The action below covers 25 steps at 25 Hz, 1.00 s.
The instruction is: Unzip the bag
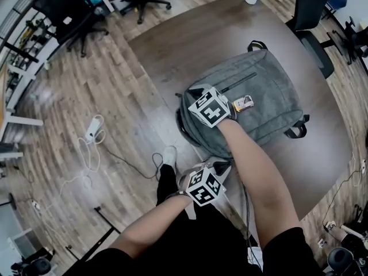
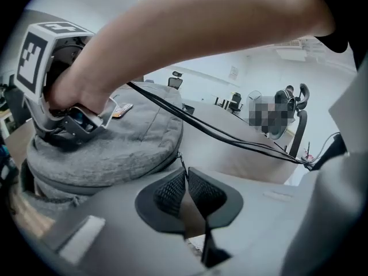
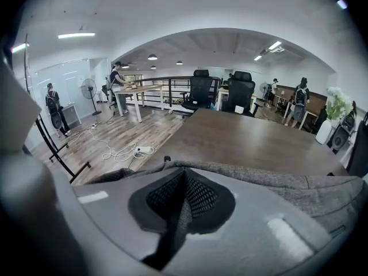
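While the right gripper (image 3: 184,176) pinches the bag (image 1: 264,91) cloth, the left gripper (image 2: 184,172) is shut on the zip pull (image 2: 179,160), with the zip track (image 2: 144,168) running off to the lower left in the left gripper view

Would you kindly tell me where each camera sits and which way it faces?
Left gripper view: rides the left gripper, faces across the backpack; shows its shut jaws on the zipper pull, plus the right gripper and forearm.
Right gripper view: rides the right gripper, faces along the table; shows its jaws shut on backpack fabric.
Head view: on the head, facing down at the table; shows both forearms and grippers.
Shared: all show the backpack.
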Each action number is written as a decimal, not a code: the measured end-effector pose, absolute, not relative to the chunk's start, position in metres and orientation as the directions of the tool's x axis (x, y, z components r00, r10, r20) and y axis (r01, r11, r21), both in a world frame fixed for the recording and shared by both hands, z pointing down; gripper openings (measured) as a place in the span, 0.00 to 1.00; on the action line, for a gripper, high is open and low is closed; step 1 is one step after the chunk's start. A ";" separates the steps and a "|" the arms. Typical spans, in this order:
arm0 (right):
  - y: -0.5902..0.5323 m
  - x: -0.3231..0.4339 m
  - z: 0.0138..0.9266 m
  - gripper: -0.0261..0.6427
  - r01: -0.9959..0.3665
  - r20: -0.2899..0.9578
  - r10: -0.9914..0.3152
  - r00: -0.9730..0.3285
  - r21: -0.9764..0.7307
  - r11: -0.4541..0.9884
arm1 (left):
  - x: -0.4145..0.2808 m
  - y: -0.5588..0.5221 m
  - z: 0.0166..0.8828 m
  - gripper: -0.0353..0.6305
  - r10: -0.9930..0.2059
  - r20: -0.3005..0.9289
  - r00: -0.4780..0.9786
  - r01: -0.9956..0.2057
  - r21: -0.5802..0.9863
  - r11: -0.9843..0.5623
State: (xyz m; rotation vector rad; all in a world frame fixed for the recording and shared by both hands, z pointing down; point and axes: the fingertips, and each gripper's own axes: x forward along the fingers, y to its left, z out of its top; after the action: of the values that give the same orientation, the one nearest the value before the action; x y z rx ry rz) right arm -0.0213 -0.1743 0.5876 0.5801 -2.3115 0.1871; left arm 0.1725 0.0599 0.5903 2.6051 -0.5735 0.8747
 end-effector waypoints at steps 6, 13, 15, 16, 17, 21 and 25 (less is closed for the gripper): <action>-0.175 -0.017 0.577 0.04 -0.456 0.648 -0.341 -0.681 -0.010 0.890 | 0.175 0.057 0.598 0.11 -0.332 0.626 0.705 -0.524 0.144 -0.840; -0.143 0.042 0.474 0.04 -0.500 0.326 -0.478 -0.816 0.018 0.866 | 0.172 0.056 0.603 0.12 -0.402 0.618 0.676 -0.557 0.070 -0.828; -0.125 0.069 0.443 0.04 -0.538 0.245 -0.531 -0.811 0.042 0.842 | 0.172 0.056 0.604 0.12 -0.416 0.614 0.670 -0.571 0.069 -0.818; -0.116 0.085 0.429 0.04 -0.566 0.206 -0.560 -0.802 0.038 0.824 | 0.172 0.054 0.604 0.12 -0.420 0.613 0.669 -0.580 0.077 -0.811; -0.107 0.101 0.418 0.04 -0.595 0.172 -0.591 -0.788 0.030 0.803 | 0.173 0.053 0.605 0.12 -0.424 0.611 0.668 -0.589 0.086 -0.803; -0.067 0.158 0.426 0.04 -0.688 0.188 -0.681 -0.708 0.036 0.725 | 0.174 0.050 0.610 0.13 -0.451 0.613 0.649 -0.618 0.079 -0.782; -0.043 0.203 0.494 0.04 -0.710 0.401 -0.694 -0.599 0.134 0.691 | 0.170 0.048 0.612 0.12 -0.468 0.618 0.631 -0.635 0.066 -0.770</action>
State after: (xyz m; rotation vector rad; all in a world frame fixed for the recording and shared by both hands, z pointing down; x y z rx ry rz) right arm 0.2033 -0.0429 0.4935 1.0886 -2.4781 0.0545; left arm 0.1702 0.0480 0.6117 2.5771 -0.8925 0.8607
